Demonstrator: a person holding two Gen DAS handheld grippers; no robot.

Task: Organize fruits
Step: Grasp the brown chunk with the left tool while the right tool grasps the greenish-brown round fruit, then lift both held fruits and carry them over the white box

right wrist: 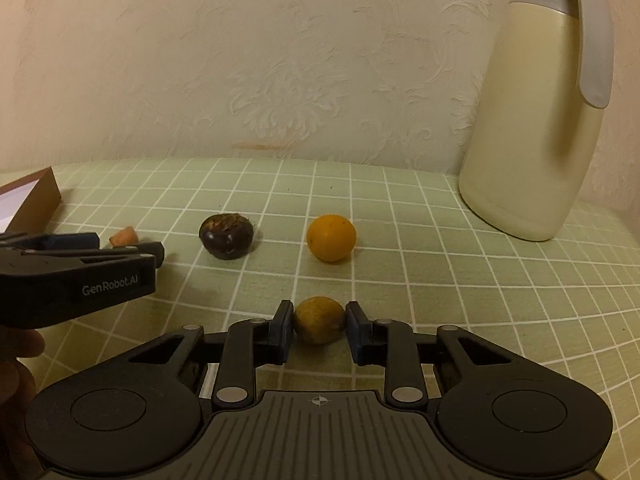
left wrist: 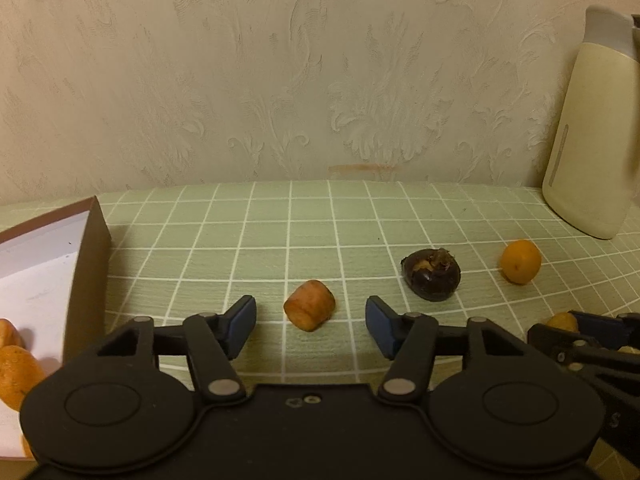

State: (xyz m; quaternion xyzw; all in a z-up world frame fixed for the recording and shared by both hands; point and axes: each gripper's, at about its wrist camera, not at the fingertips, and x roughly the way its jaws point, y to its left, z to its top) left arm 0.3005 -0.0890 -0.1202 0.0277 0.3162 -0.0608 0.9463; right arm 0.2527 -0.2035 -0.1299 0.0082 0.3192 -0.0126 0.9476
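Sitting at the left edge of a green checked tablecloth, a brown cardboard box with a white inside holds several orange fruits, seen only in part at its near end. A tall cream jug with a grey lid and handle stands upright at the far right, against a pale embossed wall; whether anything is in it cannot be seen. The left gripper has its blue-padded jaws spread wide, with a short orange chunk lying on the cloth between them, touching neither pad. The right gripper has its jaws pressed against both sides of a dull yellow-green round fruit, which rests on the cloth. Beyond it lie a bright orange round fruit and, to its left, a dark purple-brown fruit with a rough stem end, apart from each other. White lettering on the side of the left gripper, seen from the right camera, reads "GenRobot.AI".
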